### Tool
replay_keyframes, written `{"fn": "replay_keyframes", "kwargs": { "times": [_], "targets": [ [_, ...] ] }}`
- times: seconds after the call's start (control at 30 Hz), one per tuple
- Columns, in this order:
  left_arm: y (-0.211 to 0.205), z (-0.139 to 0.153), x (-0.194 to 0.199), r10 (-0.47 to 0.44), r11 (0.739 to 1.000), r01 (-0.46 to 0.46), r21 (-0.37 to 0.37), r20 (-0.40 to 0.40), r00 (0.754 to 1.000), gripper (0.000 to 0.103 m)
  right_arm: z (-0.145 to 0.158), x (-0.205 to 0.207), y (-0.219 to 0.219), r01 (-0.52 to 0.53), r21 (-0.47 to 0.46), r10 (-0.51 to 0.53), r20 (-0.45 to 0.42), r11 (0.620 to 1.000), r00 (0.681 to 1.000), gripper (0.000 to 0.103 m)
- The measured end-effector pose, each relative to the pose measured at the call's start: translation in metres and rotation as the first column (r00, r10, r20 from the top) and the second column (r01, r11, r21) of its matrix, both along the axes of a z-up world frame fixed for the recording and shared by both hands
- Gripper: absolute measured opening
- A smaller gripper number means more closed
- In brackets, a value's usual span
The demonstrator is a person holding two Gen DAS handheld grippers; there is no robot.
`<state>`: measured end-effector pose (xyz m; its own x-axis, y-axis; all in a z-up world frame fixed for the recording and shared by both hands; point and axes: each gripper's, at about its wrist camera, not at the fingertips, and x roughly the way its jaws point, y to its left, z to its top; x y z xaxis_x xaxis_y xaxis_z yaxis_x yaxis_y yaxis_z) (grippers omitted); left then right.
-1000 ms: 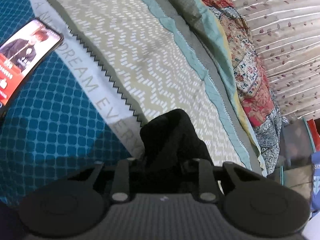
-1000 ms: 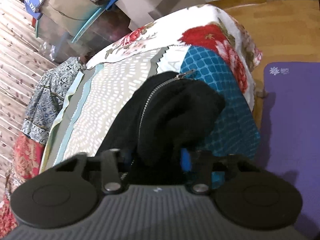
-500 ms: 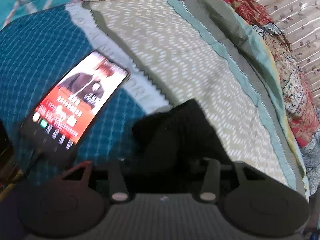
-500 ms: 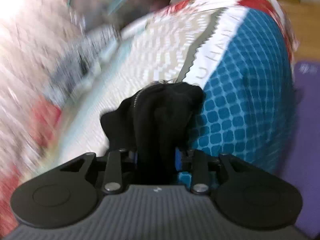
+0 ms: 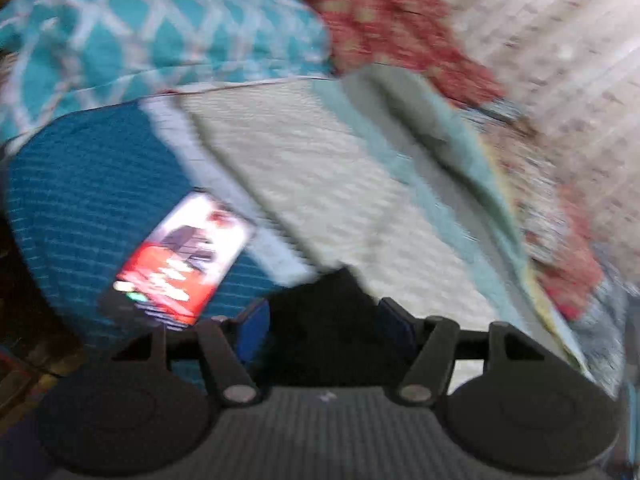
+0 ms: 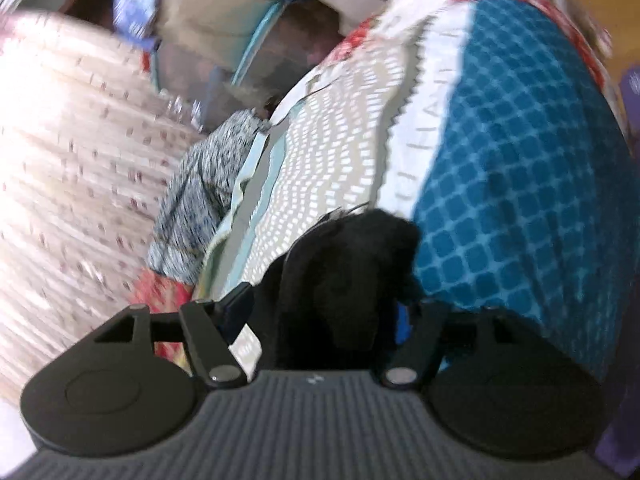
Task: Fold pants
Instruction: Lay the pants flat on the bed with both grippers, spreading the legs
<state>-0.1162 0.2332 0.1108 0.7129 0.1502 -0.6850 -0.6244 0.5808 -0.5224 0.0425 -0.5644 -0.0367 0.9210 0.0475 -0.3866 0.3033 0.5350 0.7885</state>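
Left gripper pinches a bunch of black pants between its partly spread fingers, above the bed near a phone. Right gripper likewise clamps the black pants.

Both views are motion-blurred. The phone screen is unreadable. The black pants hide most of both grippers' fingers and run below the housing.
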Motion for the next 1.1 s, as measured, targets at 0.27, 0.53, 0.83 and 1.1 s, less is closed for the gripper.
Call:
{"fn": "replay_keyframes", "kwargs": {
  "times": [0.27,0.53,0.83,1.1],
  "targets": [
    [-0.138,-0.042,0.076,-0.498,0.862,0.496,-0.107,0.015,0.867,0.061,0.029,-0.005,0.019,-0.055,-0.03,0.054,-0.012,0.998,0.998,0.018],
    [-0.224,-0.088,0.096,-0.686,0.723,0.67,-0.172,-0.064,0.724,0.06,0.116,-0.021,0.165,-0.365,-0.567,0.445,0.004,0.738,0.895,0.019],
    [-0.195,-0.092,0.068,-0.661,0.736,0.645,-0.206,-0.009,0.75,0.06,0.043,-0.037,0.367,-0.605,-0.794,0.674,-0.479,-0.058,0.563,0.056],
    [-0.176,-0.094,0.06,-0.644,0.733,0.639,-0.232,0.066,0.763,0.061,0.093,-0.042,0.33,-0.678,-0.714,0.786,-0.313,0.175,0.533,0.066]
  ]
}}
